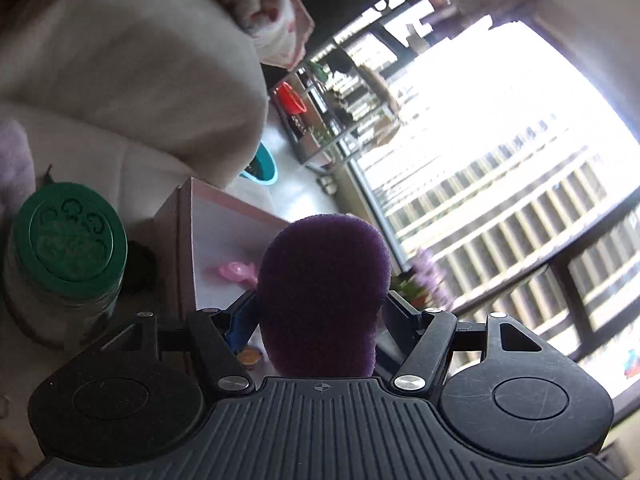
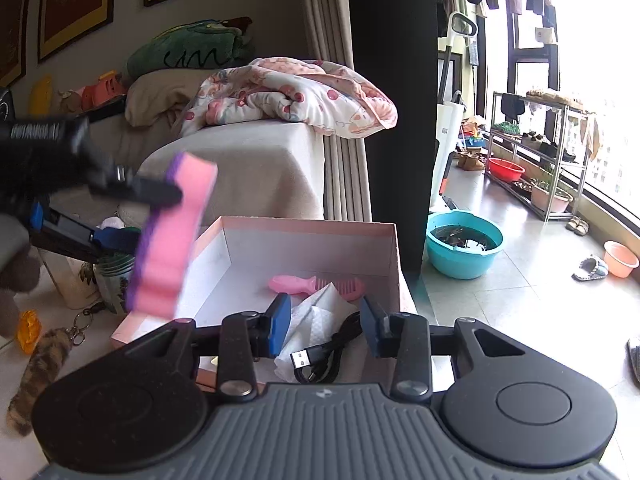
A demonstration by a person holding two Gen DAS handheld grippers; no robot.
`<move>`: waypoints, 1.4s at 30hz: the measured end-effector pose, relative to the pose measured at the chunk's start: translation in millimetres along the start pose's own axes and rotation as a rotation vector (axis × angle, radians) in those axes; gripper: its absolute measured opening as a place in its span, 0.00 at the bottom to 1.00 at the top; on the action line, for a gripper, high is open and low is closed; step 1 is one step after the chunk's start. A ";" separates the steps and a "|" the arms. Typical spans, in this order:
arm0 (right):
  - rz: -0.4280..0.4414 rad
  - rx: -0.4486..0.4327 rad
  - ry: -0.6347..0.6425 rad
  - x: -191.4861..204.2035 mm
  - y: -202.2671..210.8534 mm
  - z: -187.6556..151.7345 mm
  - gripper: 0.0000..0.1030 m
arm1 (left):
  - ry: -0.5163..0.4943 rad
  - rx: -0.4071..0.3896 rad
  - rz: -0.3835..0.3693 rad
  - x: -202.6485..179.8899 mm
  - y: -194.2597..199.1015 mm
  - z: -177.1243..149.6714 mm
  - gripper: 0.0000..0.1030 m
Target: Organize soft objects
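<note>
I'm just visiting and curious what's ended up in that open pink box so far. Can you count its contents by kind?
Inside the open pink cardboard box:
Pink plastic comb: 1
Crumpled white paper tissue: 1
Black USB cable: 1
Total: 3
The pink-and-purple foam sponge isn't counted; the left fingers hold it beside the box.

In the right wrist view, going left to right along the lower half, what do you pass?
Furry keychain → pink-and-purple sponge held in the left gripper → pink comb in the open box → teal basin → slipper → small orange basin.
</note>
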State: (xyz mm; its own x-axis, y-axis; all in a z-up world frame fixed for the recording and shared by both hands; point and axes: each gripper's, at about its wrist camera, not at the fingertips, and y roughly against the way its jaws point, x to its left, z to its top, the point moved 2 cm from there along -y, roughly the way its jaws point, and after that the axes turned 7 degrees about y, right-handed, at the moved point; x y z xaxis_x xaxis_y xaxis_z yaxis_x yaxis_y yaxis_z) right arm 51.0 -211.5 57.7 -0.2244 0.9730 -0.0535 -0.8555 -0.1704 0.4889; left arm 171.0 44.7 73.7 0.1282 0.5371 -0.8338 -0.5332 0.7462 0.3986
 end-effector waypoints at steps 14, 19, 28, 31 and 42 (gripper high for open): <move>-0.060 -0.033 0.010 -5.4 7.6 2.2 0.37 | -0.545 0.030 0.189 -42.1 -35.7 -44.1 0.68; -0.054 -0.022 0.013 -5.9 6.4 -1.8 0.37 | -0.472 -0.097 0.158 -36.5 -1.1 -22.0 0.68; -0.008 -0.023 0.051 14.1 5.7 -1.5 0.37 | -0.408 -0.320 0.369 25.1 144.0 -11.1 0.68; 0.022 -0.045 0.079 32.4 7.4 5.9 0.44 | -0.354 -0.377 0.489 50.4 187.5 -7.2 0.68; 0.179 -0.106 0.247 131.0 10.1 23.8 0.57 | -0.354 -0.183 0.547 91.5 182.1 -48.7 0.68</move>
State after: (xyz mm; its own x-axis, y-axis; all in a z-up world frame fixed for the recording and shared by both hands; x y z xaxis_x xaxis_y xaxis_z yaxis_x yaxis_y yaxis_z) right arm 24.1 -82.0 76.3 -0.4708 0.8614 -0.1907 -0.8332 -0.3630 0.4172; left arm 44.9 210.5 51.4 0.0497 0.9383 -0.3423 -0.7281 0.2686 0.6307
